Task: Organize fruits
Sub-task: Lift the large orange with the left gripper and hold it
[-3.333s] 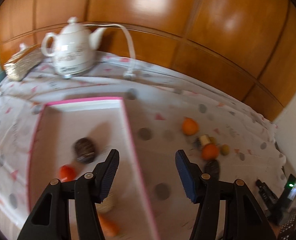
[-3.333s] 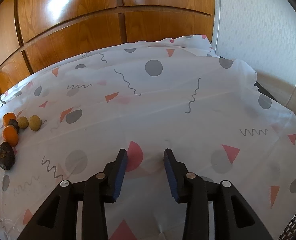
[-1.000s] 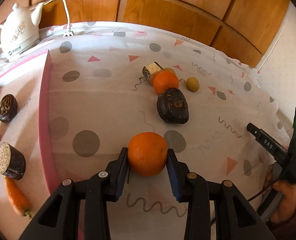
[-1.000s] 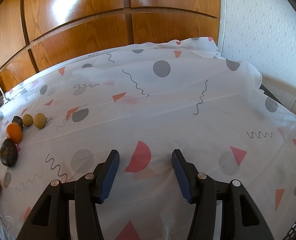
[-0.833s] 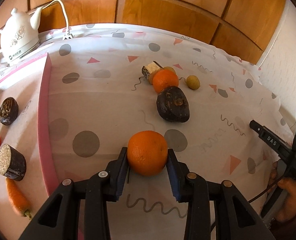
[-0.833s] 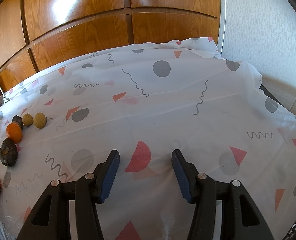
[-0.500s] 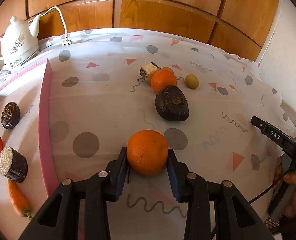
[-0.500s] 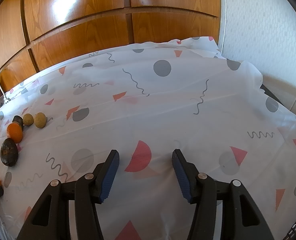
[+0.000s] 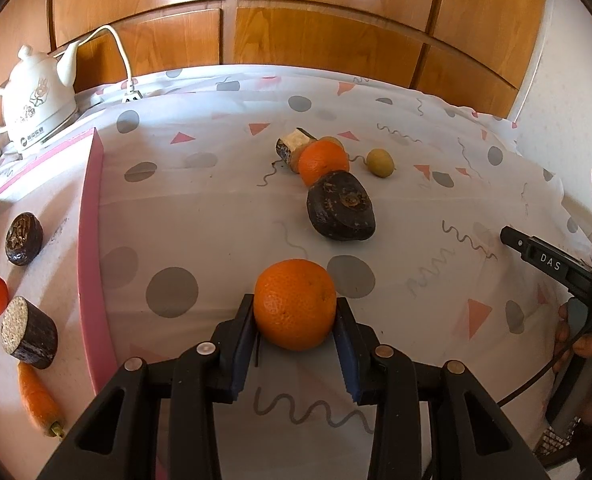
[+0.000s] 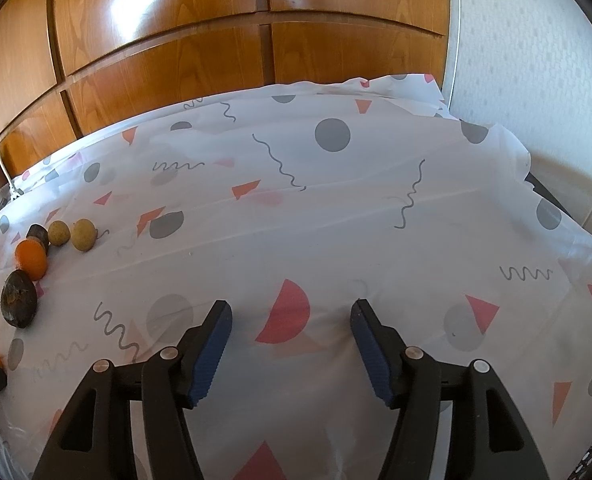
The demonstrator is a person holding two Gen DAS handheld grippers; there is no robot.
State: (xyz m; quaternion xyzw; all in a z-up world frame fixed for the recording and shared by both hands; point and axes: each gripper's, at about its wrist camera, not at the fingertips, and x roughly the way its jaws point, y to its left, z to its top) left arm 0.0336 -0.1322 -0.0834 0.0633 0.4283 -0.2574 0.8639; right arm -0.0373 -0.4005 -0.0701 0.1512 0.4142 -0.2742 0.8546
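Orange (image 9: 294, 304): round, bright, pebbled skin, pinched between blue pads of left gripper (image 9: 296, 322).

Dark brown wrinkled fruit (image 9: 340, 211): ahead of jaws, slightly right, on cloth.

Second orange (image 9: 322, 161): beyond it, touching dark fruit's far edge.

Cut brown-skinned piece (image 9: 292, 147): behind second orange, pale face up-tilted.

Small yellow-green fruit (image 9: 380, 163): just right of second orange, apart.
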